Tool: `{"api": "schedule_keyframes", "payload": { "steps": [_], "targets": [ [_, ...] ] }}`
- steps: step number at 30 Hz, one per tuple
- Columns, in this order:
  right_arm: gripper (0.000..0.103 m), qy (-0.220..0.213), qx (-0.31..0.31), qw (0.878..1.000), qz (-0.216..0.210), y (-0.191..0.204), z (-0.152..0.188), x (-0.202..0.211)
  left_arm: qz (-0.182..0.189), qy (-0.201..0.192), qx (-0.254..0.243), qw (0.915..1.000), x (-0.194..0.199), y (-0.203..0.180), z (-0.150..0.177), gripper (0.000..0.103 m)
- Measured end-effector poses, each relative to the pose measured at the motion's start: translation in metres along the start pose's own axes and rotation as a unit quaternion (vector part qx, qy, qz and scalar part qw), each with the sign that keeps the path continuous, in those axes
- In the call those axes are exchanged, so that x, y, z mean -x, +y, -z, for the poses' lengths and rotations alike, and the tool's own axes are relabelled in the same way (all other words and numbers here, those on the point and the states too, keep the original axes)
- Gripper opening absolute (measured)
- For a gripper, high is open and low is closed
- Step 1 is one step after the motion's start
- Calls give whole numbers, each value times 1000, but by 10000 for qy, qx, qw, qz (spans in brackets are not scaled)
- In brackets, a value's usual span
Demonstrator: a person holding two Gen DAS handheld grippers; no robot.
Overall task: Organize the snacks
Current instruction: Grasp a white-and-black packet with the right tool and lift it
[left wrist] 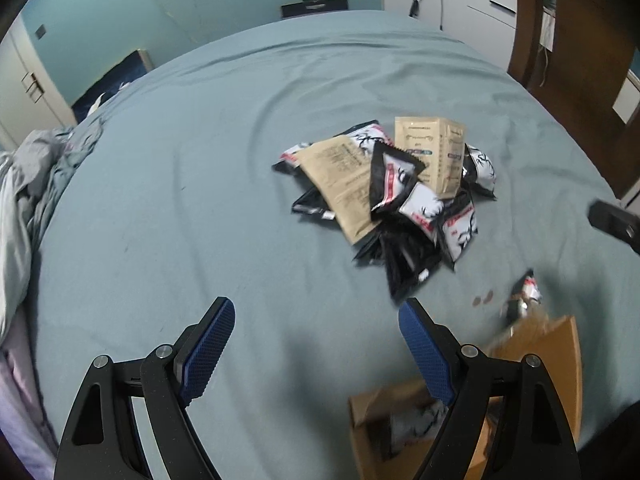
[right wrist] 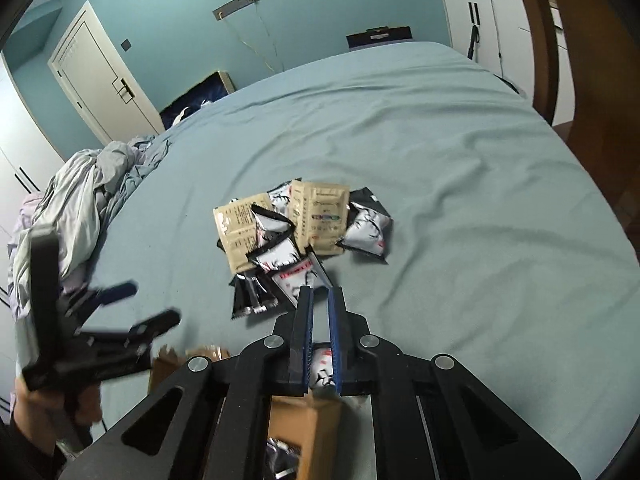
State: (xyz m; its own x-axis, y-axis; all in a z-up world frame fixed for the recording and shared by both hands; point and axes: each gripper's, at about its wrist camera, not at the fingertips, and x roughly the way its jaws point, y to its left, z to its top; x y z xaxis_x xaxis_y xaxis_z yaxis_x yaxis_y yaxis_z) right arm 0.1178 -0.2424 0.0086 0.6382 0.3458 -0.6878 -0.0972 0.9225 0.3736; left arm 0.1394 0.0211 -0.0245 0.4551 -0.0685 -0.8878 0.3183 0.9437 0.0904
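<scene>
A pile of snack packets (left wrist: pixel 396 188), black-and-white and kraft brown, lies on the blue-green bed; it also shows in the right wrist view (right wrist: pixel 300 236). A brown cardboard box (left wrist: pixel 560 364) sits near me with packets inside, and shows under the right gripper (right wrist: pixel 296 420). My left gripper (left wrist: pixel 316 312) is open and empty above the sheet, left of the box. My right gripper (right wrist: pixel 320 296) is nearly closed on a black-and-white packet (right wrist: pixel 324 368) held back between its jaws above the box. A blurred packet (left wrist: pixel 524 292) hangs over the box in the left wrist view.
The bed sheet (left wrist: pixel 200 160) is wrinkled. Crumpled grey bedding (right wrist: pixel 80 192) lies at the left edge. A wooden chair (left wrist: pixel 580 60) and white cabinets (left wrist: pixel 460 0) stand at the right. A door (right wrist: pixel 100 76) is at the back left.
</scene>
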Motion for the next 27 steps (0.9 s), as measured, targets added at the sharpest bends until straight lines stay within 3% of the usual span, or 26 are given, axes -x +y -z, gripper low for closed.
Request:
{"api": "schedule_keyframes", "payload": {
  "steps": [5,7,8,9,13,17,20,22,27],
  "targets": [
    [10,626,-507,9968,3,-21,3,-14,272,316,-131,9990,-23,-9,-17,85],
    [30,895,-803,9926,155,-29,5,-31,263,432,-134,9986,-32,-12,-21,85],
    [48,1030,-962,9899,131,-32,8,-40,265,460,-117,9985,-36,-12,-23,85],
    [59,1179,-1100,9868,114,-35,10,-49,270,480,-89,9984,-38,-13,-25,85],
    [60,1949,-1157,9740,65,-30,16,-84,330,589,23,9977,-45,-10,-26,85],
    [60,2204,-818,9715,294,-18,13,-107,415,630,-25,9971,-49,-14,-27,85],
    [59,2311,-871,9689,151,-16,7,-117,418,678,-38,9968,-53,-15,-29,85],
    [33,2292,-721,9705,189,-13,4,-118,414,729,-64,9965,-59,-18,-31,85],
    [33,2184,-777,9727,82,-14,0,-119,489,931,33,9945,-73,-23,-37,85]
  ]
}}
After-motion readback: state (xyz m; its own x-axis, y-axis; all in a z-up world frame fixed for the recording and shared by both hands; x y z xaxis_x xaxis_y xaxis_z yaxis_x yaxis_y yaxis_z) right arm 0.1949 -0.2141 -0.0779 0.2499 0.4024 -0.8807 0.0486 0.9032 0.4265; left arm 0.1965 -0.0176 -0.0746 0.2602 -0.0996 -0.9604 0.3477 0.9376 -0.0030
